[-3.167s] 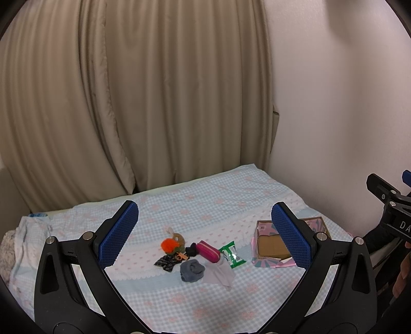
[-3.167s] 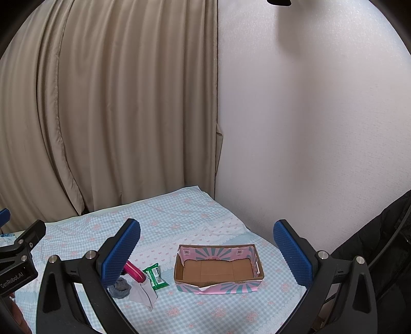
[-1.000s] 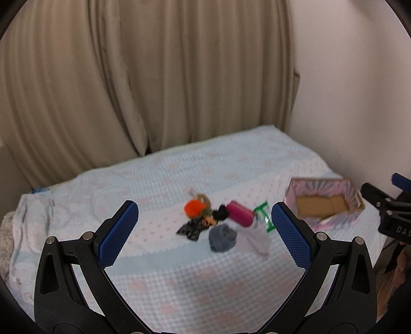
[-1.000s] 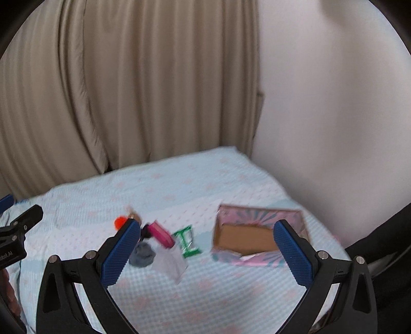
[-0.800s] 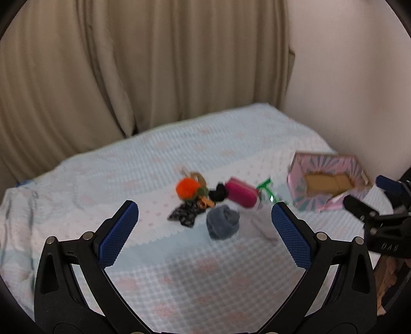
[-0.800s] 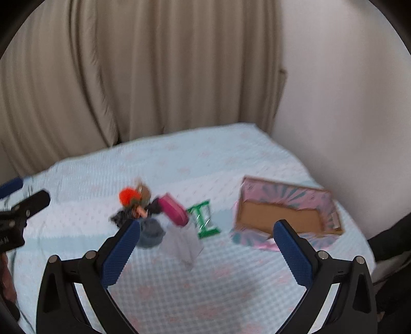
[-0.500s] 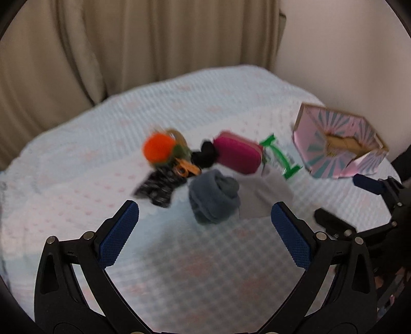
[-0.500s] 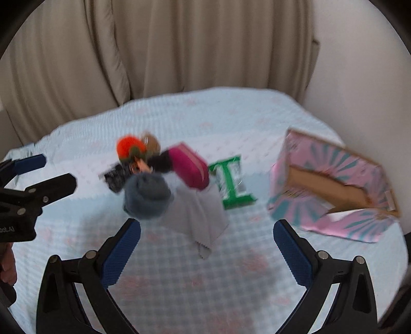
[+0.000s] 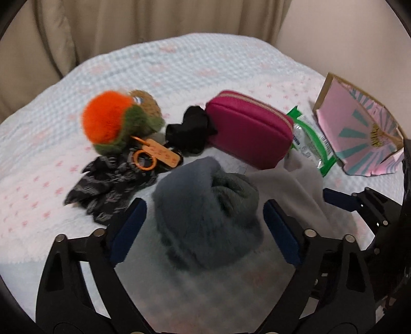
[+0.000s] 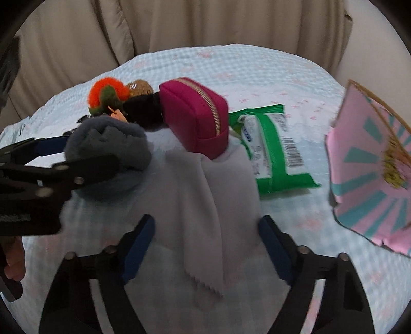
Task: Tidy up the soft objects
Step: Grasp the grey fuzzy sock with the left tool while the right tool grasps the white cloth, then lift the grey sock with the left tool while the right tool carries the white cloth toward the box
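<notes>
Sock ball (image 9: 205,213), fuzzy grey, sits between my left gripper's (image 9: 204,226) spread fingers, just in front of the magenta pouch (image 9: 249,128). My right gripper (image 10: 205,246) straddles the grey cloth (image 10: 205,200), also spread. Can't see inside the pink box (image 10: 372,164).

Home bedroom, indicated by quilted bedspread (image 9: 179,64), beige curtains (image 9: 128,23) hung behind bedspread, plain wall (image 9: 346,33) beside curtains

ahead of the tools, counted: one grey rolled sock (image 9: 205,213), one pale grey cloth (image 10: 210,205), one magenta zip pouch (image 9: 249,128), one green wipes packet (image 10: 272,151), one pink patterned box (image 10: 370,185), one orange-and-green plush (image 9: 110,123), one black scrunchie (image 9: 187,133), one dark patterned fabric piece (image 9: 108,185), possibly a second scrunchie, and one orange tag with ring (image 9: 154,154).
</notes>
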`<state>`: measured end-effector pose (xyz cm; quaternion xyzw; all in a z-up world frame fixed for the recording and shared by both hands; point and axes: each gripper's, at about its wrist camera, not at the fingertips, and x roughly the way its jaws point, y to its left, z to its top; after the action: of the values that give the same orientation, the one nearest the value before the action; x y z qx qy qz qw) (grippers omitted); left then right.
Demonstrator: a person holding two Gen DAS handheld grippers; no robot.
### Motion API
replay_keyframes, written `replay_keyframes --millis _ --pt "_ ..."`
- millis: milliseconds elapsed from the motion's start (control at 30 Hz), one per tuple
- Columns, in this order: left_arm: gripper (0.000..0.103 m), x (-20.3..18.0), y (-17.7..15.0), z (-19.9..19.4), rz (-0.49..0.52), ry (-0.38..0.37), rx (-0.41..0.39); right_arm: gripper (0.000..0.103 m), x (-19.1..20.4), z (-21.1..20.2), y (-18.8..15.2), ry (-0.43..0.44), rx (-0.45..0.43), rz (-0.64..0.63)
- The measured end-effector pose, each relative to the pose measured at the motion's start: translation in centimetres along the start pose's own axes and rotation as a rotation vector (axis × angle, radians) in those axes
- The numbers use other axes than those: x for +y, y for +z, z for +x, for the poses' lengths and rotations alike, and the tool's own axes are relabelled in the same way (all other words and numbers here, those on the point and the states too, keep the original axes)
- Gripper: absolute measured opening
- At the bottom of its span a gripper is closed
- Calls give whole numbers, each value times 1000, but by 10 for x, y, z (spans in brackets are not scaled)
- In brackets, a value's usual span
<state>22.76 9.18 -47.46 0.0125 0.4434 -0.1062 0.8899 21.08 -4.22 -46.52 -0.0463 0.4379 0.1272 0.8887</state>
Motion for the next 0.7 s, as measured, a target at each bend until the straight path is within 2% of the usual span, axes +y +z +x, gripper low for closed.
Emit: replay_keyframes --millis 33,133,200,400,500,700 --pt "79 0 1 4 3 1 9 66 1 5 1 2 4 -7" --pt "75 1 3 10 -6 -6 18 55 4 9 3 9 -9 -17" --pt "71 2 5 11 -9 -7 14 40 4 11 4 6 -17 -28" --pt "58 2 5 7 -10 -5 7 14 11 8 4 -14 -29 -47" --pt "55 1 6 2 -6 -1 1 9 15 6 5 -23 -31 -57" --pt "53 2 12 -19 -12 0 -27 8 15 -7 10 -26 -44 -45"
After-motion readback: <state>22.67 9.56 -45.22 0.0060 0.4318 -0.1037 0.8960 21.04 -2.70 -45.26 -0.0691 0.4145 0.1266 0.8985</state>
